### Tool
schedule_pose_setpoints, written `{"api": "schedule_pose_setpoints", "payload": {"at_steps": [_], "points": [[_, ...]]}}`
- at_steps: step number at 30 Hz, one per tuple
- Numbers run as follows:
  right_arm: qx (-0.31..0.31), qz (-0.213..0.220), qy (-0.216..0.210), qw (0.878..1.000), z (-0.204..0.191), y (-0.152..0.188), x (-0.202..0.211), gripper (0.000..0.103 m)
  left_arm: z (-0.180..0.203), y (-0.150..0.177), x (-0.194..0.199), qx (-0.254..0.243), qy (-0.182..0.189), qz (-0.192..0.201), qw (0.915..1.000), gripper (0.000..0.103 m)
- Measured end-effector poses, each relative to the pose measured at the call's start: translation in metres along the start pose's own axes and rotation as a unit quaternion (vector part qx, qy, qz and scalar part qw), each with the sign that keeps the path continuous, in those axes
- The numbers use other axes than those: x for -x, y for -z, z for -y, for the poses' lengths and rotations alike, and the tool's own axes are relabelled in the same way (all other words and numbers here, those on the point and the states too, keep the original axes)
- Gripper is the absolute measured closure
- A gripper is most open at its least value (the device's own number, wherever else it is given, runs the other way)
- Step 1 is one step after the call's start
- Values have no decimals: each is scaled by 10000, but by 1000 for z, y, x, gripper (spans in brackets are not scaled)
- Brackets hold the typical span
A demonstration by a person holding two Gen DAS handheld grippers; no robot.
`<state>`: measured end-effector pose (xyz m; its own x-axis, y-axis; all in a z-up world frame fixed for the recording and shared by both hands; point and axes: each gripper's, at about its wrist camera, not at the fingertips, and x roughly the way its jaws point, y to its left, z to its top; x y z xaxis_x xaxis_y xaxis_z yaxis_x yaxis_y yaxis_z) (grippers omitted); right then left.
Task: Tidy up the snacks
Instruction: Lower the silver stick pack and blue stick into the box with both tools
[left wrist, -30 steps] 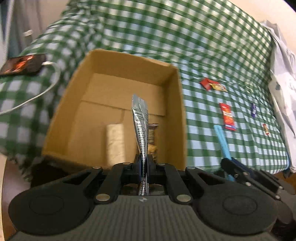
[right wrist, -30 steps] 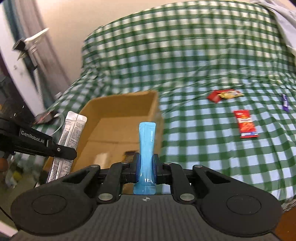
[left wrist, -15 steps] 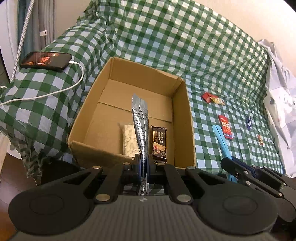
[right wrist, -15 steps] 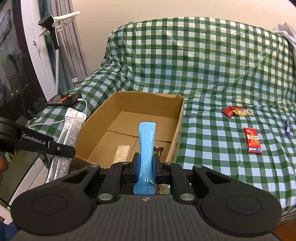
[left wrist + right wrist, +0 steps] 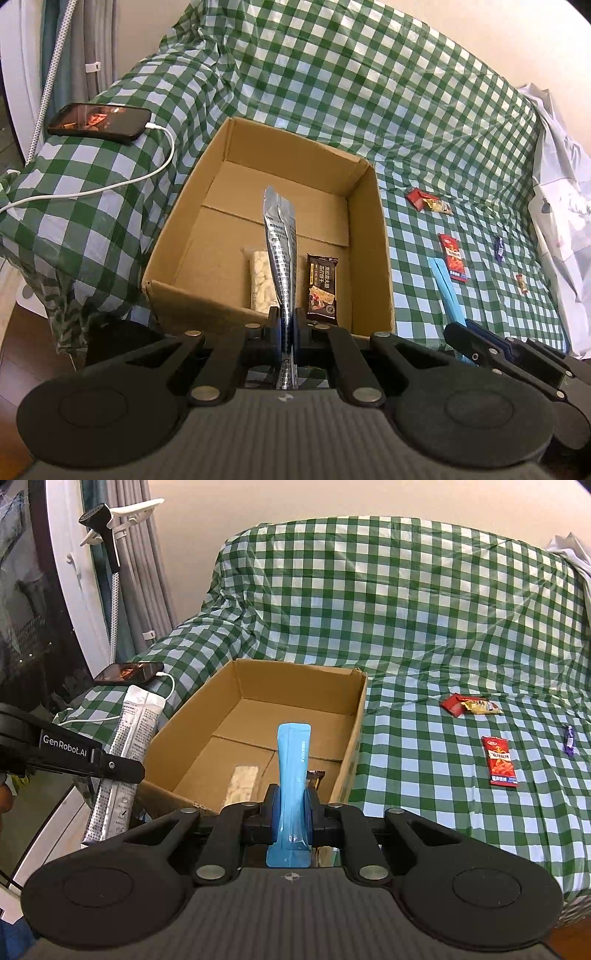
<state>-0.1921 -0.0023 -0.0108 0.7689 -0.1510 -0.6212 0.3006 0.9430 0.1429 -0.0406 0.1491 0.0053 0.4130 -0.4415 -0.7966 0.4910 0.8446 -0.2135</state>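
While each tool is clamped on a sachet, silver in the left tool (image 5: 286, 325) and blue in the right tool (image 5: 291, 812), both hover at the cardboard box (image 5: 369, 236); next comes lowering and releasing inside.

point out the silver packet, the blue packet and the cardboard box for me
silver packet (image 5: 280, 236): left wrist view, on its printed face above the closed fingers.
blue packet (image 5: 293, 760): right wrist view, on its upright middle above the closed fingers.
cardboard box (image 5: 354, 731): right wrist view, on its right wall.
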Motion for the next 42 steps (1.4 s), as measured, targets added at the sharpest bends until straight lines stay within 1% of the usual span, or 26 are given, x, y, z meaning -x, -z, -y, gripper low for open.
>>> {"api": "schedule_pose_setpoints", "payload": {"at_steps": [11, 25, 34, 42], "points": [[-2, -72, -15, 10000, 8, 7, 0, 89, 0, -1, -5, 8, 2, -50, 10000, 97], [43, -257, 40, 9997, 5, 0, -22, 89, -7, -9, -18, 122, -44, -131, 9998, 97], [53, -448, 7, 9990, 3, -6, -41, 89, -18, -25, -32, 204, -147, -184, 9995, 97], [49, -654, -119, 9978, 0, -14, -67, 89, -27, -41, -55, 258, -257, -333, 9988, 97]]}}
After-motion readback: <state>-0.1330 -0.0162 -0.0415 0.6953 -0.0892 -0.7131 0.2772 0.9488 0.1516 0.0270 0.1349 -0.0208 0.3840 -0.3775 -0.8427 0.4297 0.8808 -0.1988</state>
